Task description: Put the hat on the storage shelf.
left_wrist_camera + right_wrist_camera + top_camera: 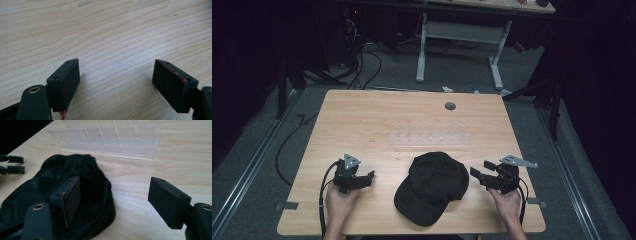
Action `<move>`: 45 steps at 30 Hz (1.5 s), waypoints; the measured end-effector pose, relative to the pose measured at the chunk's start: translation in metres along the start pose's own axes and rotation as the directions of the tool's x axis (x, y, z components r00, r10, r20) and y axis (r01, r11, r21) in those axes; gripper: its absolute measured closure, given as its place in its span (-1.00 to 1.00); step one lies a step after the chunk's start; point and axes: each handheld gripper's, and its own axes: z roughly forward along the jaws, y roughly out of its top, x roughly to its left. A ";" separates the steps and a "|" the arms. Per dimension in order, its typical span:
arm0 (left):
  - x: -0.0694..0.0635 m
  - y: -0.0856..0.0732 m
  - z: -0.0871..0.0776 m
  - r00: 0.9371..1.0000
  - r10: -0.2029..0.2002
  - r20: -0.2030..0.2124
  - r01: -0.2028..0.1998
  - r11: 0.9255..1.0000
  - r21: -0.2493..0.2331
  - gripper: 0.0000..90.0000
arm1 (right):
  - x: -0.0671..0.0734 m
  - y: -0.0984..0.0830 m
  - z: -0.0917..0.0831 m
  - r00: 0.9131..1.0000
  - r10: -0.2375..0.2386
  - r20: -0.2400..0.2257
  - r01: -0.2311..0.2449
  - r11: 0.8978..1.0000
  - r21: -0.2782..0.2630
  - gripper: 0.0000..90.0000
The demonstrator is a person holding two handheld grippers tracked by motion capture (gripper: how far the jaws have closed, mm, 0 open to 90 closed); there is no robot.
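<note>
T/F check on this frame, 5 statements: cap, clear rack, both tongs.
1. The black cap lies on the table between the two tongs. True.
2. The left tongs are shut on the cap. False: their jaws stand apart over bare wood, holding nothing.
3. The clear rack lies on the far side of the cap from the person. True.
4. The right tongs are shut. False: their jaws stand wide apart, with the cap's edge behind one jaw.
5. The cap sits on top of the clear rack. False: it lies on the wood, apart from the rack.
</note>
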 end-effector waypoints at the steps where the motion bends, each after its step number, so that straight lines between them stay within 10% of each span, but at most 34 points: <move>1: 0.000 0.000 0.000 1.000 0.000 0.000 0.000 1.000 0.000 -0.50 | 0.002 0.001 0.000 1.000 -0.012 -0.012 0.012 1.000 -0.001 -0.45; 25: 0.000 0.000 0.000 1.000 0.001 -0.001 -0.001 1.000 0.000 -0.50 | 0.033 0.029 0.037 0.992 -0.091 -0.084 0.100 0.989 0.113 -0.40; 45: 0.000 0.000 0.000 1.000 0.000 -0.002 0.000 1.000 -0.001 -0.50 | 0.029 0.024 0.071 0.994 -0.029 -0.101 0.052 0.972 0.229 -0.06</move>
